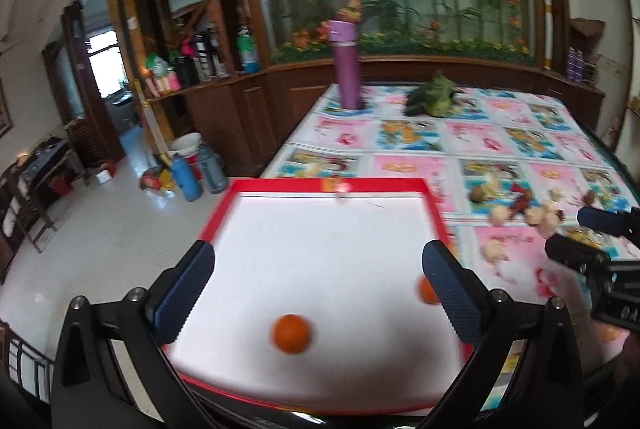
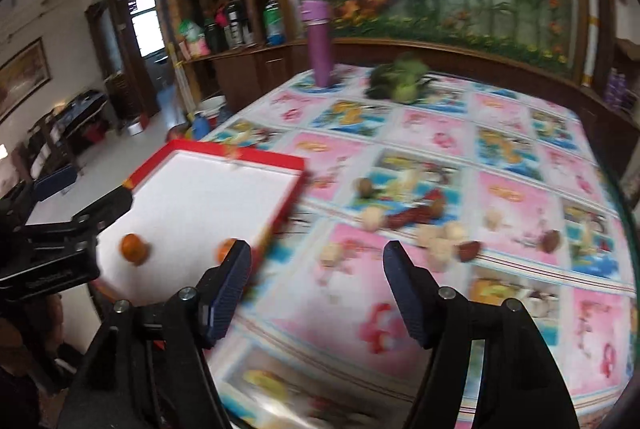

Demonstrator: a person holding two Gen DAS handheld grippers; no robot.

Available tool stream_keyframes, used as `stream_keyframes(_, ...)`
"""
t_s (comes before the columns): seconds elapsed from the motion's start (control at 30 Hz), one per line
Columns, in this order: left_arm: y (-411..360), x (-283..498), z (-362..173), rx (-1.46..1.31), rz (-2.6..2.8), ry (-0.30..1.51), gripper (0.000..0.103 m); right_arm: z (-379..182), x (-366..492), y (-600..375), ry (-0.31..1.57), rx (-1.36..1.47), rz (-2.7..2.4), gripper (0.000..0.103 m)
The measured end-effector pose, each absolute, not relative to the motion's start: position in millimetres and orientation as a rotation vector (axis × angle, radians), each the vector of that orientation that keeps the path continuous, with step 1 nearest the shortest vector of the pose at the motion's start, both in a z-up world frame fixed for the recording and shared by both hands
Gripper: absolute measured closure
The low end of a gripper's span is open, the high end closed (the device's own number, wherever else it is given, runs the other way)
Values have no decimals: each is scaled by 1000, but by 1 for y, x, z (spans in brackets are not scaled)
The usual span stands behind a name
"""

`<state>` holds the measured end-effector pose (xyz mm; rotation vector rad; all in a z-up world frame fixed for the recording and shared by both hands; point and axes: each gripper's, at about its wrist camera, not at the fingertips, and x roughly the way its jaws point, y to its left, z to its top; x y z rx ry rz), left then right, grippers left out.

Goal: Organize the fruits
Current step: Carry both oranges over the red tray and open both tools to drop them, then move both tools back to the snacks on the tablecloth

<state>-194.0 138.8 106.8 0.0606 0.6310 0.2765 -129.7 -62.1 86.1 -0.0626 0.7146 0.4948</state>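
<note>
A red-rimmed white tray (image 1: 434,207) (image 2: 280,162) lies at the table's near left corner. Two orange fruits rest in it: one (image 1: 291,333) (image 2: 134,248) near the front, another (image 1: 427,291) (image 2: 225,249) by the right wall. My left gripper (image 1: 318,273) hovers open over the tray with nothing between its fingers. My right gripper (image 2: 318,271) is open above the patterned tablecloth, just right of the tray. Small pale and brown fruits (image 1: 532,215) (image 2: 438,243) lie scattered on the cloth beyond it. In the left wrist view the right gripper (image 1: 590,241) shows at the right edge.
A purple flask (image 1: 347,65) (image 2: 319,43) stands at the table's far left. Beside it lies a green leafy bundle (image 1: 434,97) (image 2: 400,79). Wooden cabinets and a glass flower display line the back. The floor drops off left of the tray, with bottles (image 1: 186,179) standing there.
</note>
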Motion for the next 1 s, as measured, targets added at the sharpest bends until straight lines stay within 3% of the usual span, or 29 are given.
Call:
stream_keyframes(0.3, 54, -175, 92, 105, -5, 721, 0, 81, -124, -183, 742, 31, 256, 35)
stream_keyframes(0.63, -23, -125, 48, 25, -138, 910, 0, 34, -85, -240, 928, 90, 77, 34)
stream_keyframes(1.0, -17, -78, 12, -32, -56, 1001, 0, 25, -71, -245, 965, 115, 108, 34)
